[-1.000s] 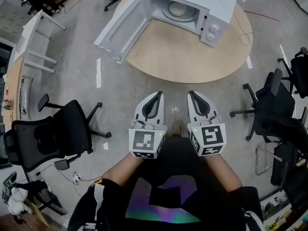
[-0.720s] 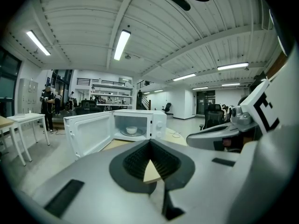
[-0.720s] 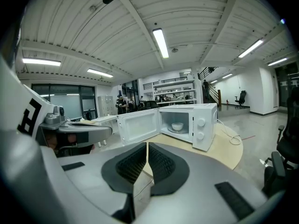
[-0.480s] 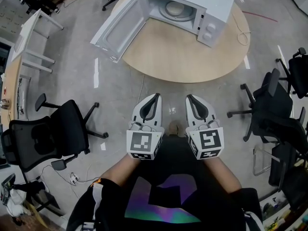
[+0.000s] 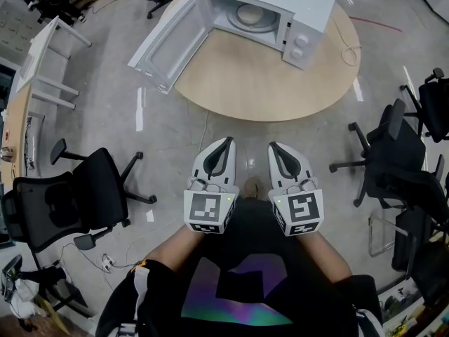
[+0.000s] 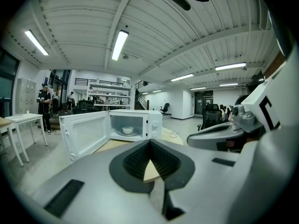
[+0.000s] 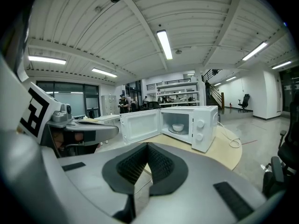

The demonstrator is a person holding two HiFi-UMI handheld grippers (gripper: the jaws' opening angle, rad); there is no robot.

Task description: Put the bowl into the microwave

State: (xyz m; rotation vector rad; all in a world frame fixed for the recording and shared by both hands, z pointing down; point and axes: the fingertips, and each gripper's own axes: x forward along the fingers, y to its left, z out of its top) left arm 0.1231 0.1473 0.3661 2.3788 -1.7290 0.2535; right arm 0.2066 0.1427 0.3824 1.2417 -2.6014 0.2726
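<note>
The left gripper [image 5: 227,140] and right gripper [image 5: 272,146] sit side by side close to the person's body, level over the floor [image 5: 175,128]. Each has its jaws pressed together at the tips, with nothing between them. Since half a second ago the right gripper has edged a little toward the left one, and the table [image 5: 280,83] has slid slightly up the head view. A strip of bare floor lies between the grippers and the table's near edge. It is flanked by a black chair [image 5: 77,202] on the left and other chairs [image 5: 400,174] on the right. On the table's far side the microwave [image 5: 295,2] stands with its door [image 5: 172,44] swung wide, overhanging the left edge. The bowl [image 7: 178,127] rests inside on the turntable. A cord [image 5: 349,51] loops near the right rim.
</note>
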